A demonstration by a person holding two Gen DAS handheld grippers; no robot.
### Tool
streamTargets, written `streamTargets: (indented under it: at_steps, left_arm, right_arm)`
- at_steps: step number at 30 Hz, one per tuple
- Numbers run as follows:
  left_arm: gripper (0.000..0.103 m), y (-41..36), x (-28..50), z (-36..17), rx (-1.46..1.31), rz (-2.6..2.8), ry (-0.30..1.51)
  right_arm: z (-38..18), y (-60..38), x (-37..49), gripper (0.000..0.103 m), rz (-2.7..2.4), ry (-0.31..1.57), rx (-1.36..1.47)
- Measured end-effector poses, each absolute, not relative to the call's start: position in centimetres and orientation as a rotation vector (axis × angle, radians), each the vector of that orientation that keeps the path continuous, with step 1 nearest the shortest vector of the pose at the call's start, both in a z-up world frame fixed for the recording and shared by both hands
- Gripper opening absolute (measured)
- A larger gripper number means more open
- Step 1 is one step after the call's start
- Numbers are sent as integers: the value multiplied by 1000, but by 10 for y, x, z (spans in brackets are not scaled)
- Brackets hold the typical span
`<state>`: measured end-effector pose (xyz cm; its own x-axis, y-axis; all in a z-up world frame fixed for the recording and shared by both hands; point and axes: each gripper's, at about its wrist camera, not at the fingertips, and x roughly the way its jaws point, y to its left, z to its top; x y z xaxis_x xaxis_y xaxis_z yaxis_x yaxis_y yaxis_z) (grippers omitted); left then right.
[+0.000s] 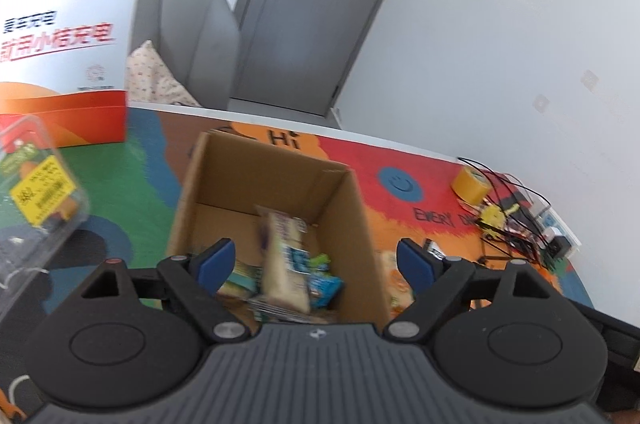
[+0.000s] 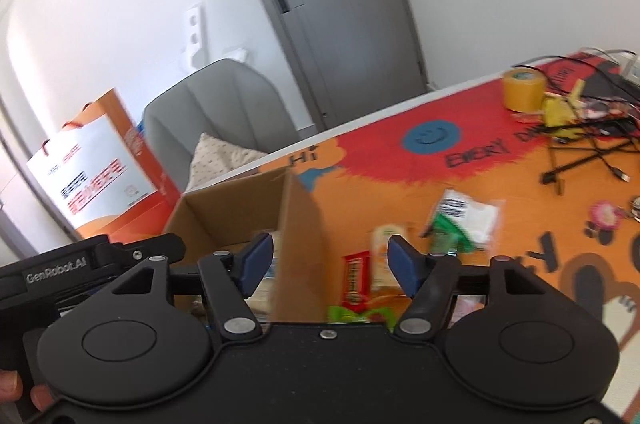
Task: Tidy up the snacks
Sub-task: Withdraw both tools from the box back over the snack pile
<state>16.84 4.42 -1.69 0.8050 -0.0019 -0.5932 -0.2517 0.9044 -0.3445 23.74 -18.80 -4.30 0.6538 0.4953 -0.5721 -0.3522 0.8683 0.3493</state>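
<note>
A: Left view, lower centre?
B: The left gripper (image 1: 314, 266) has its jaws spread, gripping nothing, above the box (image 1: 224, 179) with snacks (image 1: 286, 260) inside.

A: Right view?
B: The right gripper (image 2: 330, 264) has spread, empty jaws; packets (image 2: 356, 282) lie on the desk (image 2: 520, 191), right of the box.

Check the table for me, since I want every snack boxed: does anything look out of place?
Yes. Several snack packets lie loose on the mat beside the cardboard box, including a red bar, while others sit inside it. A tangle of wires clutters the far corner near the tape roll.
</note>
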Motion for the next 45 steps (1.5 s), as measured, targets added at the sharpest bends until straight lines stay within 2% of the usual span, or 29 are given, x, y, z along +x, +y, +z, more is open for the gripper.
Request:
streamTargets:
  at_steps: [13,17,19,22,29,34,45]
  left_arm:
    - [85,-9,185,-14,-374,25,625]
    - [78,-26,188,-14,-371,-1,628]
    - [65,-33,191,-15,-370,-11,641]
    - [57,-42,197,-21,-391,-22,685]
    - [53,-71,203,-32,-380,-11,720]
    - [44,-85,211,-46,-394,12,754]
    - [43,-82,221,-79,-481,129,804]
  right_arm:
    - [-58,-240,243,63,423,724,275]
    - [-65,-254,246,63,407,737,298]
    - [-68,-260,247,61,403,741,306]
    - [-74,-266,249,56,407,753,322]
    - [-91,-285,253,52,405,785,367]
    - [-100,-297,256,52,399,793,387]
    - [-120,-302,263,48,408,838,407]
